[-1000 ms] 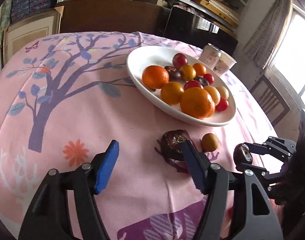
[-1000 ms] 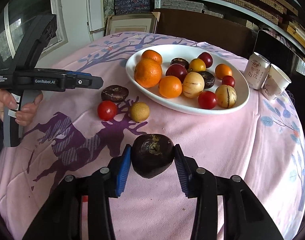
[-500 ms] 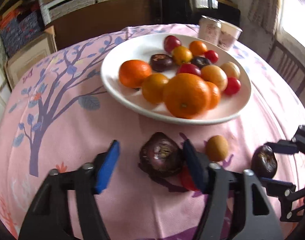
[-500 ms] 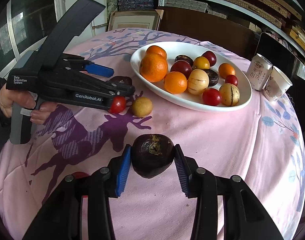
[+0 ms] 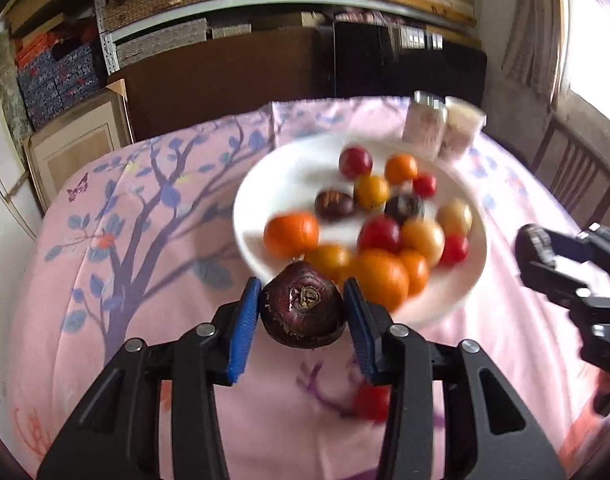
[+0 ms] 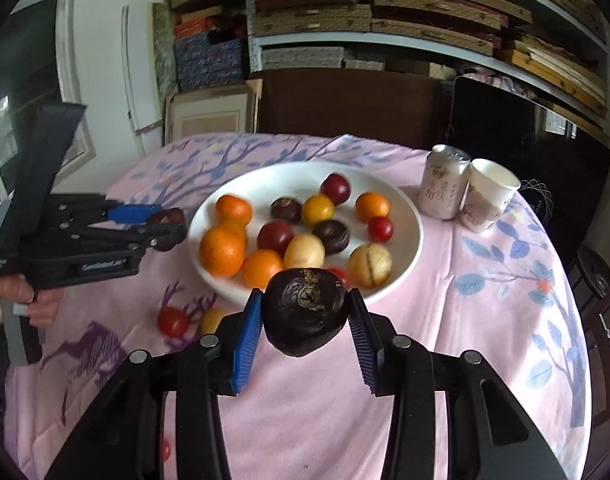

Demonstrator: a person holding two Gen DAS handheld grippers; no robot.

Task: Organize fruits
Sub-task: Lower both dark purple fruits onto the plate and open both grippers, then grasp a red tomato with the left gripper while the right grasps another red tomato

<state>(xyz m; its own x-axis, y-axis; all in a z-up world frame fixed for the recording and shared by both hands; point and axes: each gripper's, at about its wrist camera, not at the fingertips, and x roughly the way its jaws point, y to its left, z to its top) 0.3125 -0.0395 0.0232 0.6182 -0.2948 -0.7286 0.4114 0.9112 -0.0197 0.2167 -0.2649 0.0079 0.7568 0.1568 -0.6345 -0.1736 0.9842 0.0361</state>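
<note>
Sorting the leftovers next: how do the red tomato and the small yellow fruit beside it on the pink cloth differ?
The round red tomato is glossy and shows whole; the small yellow fruit is matt and partly hidden behind the right gripper's finger. The tomato sits further from the white plate than the yellow fruit. Both are small, round, off the plate.

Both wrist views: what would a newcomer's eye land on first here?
A dark purple fruit sits between the blue jaws of each gripper: the left gripper, whose jaws are closing, holds one, and the right gripper holds another. Behind them, a white plate piled with oranges and tomatoes stands on the pink tablecloth.
</note>
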